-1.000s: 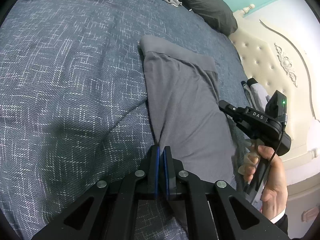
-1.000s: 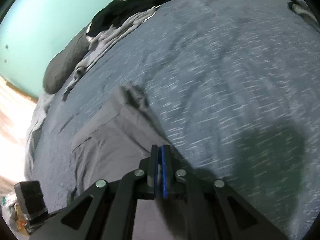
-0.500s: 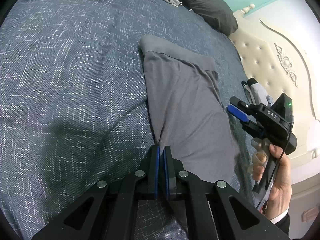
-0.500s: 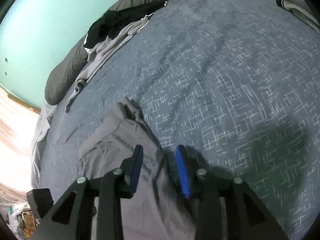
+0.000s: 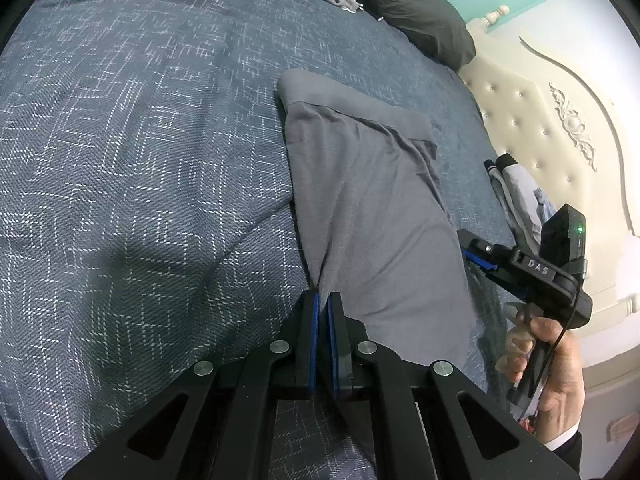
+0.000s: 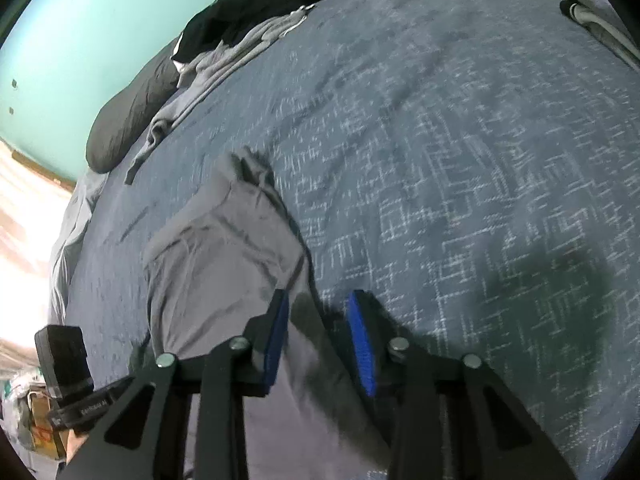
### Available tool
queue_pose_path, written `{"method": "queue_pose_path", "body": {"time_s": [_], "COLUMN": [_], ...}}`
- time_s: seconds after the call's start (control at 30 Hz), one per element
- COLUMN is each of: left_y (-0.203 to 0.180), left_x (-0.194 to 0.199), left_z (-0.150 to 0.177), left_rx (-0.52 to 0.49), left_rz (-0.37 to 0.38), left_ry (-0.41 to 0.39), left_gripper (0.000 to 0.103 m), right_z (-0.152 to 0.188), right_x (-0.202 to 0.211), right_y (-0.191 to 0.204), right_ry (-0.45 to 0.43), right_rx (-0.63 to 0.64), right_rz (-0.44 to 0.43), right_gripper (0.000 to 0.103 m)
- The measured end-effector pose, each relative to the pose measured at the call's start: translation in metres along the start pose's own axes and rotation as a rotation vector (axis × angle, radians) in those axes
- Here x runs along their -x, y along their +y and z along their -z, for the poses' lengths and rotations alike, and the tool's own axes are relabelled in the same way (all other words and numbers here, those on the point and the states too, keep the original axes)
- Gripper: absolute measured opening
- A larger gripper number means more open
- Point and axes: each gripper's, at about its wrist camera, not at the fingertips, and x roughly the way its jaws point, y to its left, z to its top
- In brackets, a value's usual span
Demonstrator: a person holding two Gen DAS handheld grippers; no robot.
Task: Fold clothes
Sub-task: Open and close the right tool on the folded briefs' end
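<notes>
- Two hand-held grippers work over a grey garment (image 5: 372, 216) lying flat on the bed (image 5: 140, 160).
- Left hand-held gripper (image 5: 322, 304) is clamped on the garment's edge.
- Right hand-held gripper (image 6: 318, 300) has its jaws spread apart above the cloth; its body reads "DAS".

Left tool (image 5: 323, 300) clamped tight, right tool (image 6: 318, 304) spread (hand-held)

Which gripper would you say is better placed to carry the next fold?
Probably the left gripper: it is shut on the grey garment edge, while the right gripper hangs open above the cloth.
</notes>
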Motion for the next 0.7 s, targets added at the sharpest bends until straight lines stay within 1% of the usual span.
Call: {"method": "queue_pose_path", "body": {"time_s": [0.03,0.07,0.17,0.23,0.37,0.5,0.57,0.7], "left_y": [0.0,0.001,0.0,0.0,0.001,0.001,0.001,0.001], "left_x": [0.0,-0.001,-0.003,-0.003,-0.003,-0.003,-0.003,-0.004], "left_z": [0.0,-0.001,-0.002,-0.002,-0.002,-0.001,-0.001,-0.001], "left_rx": [0.001,0.003,0.005,0.004,0.005,0.002,0.001,0.003], "left_rz": [0.001,0.002,0.004,0.004,0.005,0.004,0.004,0.006], "left_ry": [0.0,0.001,0.002,0.003,0.003,0.003,0.003,0.002], "left_gripper": [0.004,0.004,0.005,0.005,0.005,0.005,0.005,0.005], "right_z": [0.001,0.001,0.002,0.002,0.002,-0.001,-0.003,-0.006], "right_x": [-0.001,-0.003,-0.001,0.003,0.007,0.011,0.016,0.011], "right_y": [0.0,0.0,-0.005,-0.01,-0.017,-0.014,-0.013,0.002], "right_ry": [0.002,0.002,-0.011,-0.028,-0.042,-0.059,-0.081,-0.07], "right_rx": [0.006,0.01,0.006,-0.003,-0.034,-0.052,-0.064,-0.027], "right_rz": [0.007,0.016,0.03,0.042,0.022,0.002,-0.008,-0.042], "right_gripper": [0.021,0.013,0.003,0.001,0.001,0.001,0.004,0.005]}}
